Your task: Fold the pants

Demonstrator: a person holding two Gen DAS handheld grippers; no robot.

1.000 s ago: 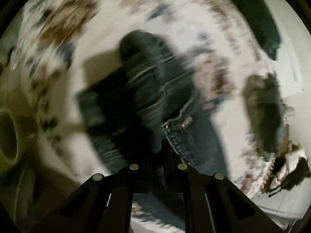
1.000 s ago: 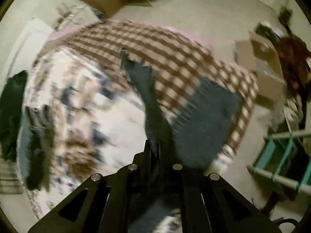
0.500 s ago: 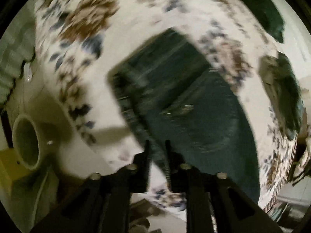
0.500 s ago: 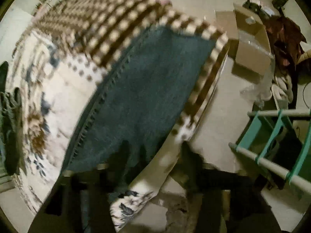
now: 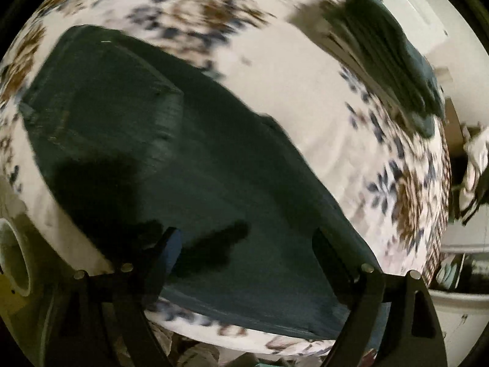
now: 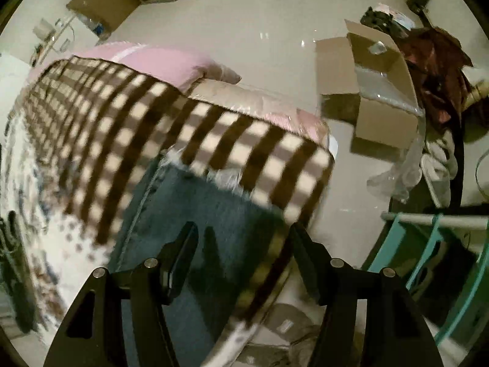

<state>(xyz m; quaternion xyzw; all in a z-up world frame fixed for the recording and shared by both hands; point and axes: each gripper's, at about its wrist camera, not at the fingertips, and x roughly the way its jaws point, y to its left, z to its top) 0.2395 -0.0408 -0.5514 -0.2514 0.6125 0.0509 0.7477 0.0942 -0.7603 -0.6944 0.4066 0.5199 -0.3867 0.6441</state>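
Dark blue jeans (image 5: 214, 177) lie spread flat on the floral blanket (image 5: 290, 91), one part folded over at the upper left. Just above the denim, my left gripper (image 5: 247, 244) has its jaws wide apart and still opening, and the pads touch nothing. In the right wrist view the jeans' leg end (image 6: 207, 214), with its frayed hem, rests on the checked blanket (image 6: 122, 128) near the bed's corner. My right gripper (image 6: 243, 238) hangs over that leg end with its jaws apart and closing a little, not pressing the cloth.
A pile of dark folded clothes (image 5: 391, 61) sits at the blanket's far right edge. A pale green tube (image 5: 12, 263) stands off the bed to the left. Past the bed corner are the floor, an open cardboard box (image 6: 382, 107) and a teal rack (image 6: 428, 260).
A second ago both grippers were shut on the lifted jeans. Both have let go and swung along the bed, and the jeans now lie flat on the blanket.
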